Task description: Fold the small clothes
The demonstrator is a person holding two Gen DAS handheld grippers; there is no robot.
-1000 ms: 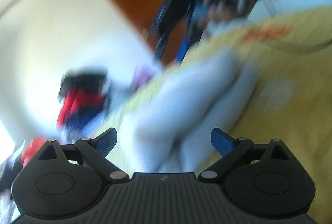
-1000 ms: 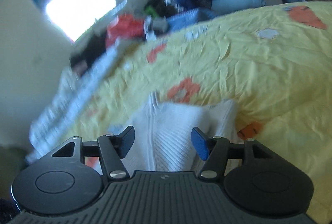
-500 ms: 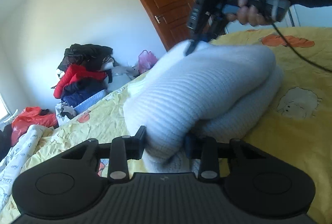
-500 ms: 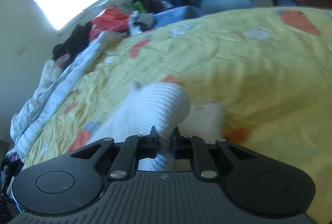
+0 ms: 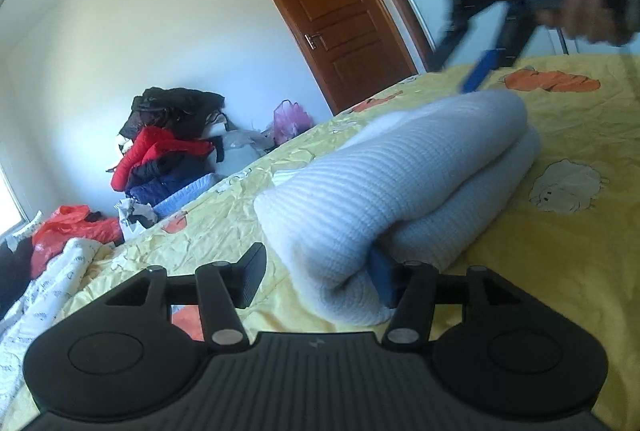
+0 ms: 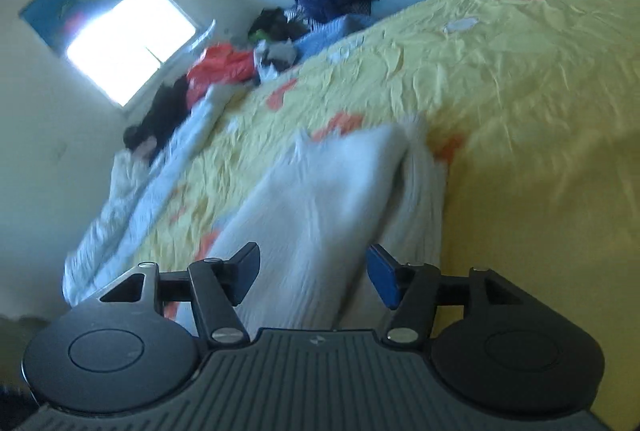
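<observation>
White knit garment folded on the yellow bed, both tongs spread.

Taking the white knit garment (image 5: 404, 183) as landmark: left of it, past the yellow bed sheet (image 5: 560, 255), a pile of red and dark clothes (image 5: 168, 151) lies against the wall, with a brown door (image 5: 340, 11) further right. The garment lies doubled over on the sheet. The left tongs (image 5: 316, 277) have just been opening; the near end of the fold sits between the fingers, the right blue pad at the cloth, the left finger clear of it. Beyond the garment's far end, a hand (image 5: 588, 11) holds the right tongs (image 6: 314, 275), which have also just been opening and stand spread just above the blurred cloth (image 6: 320, 199), gripping nothing.
</observation>
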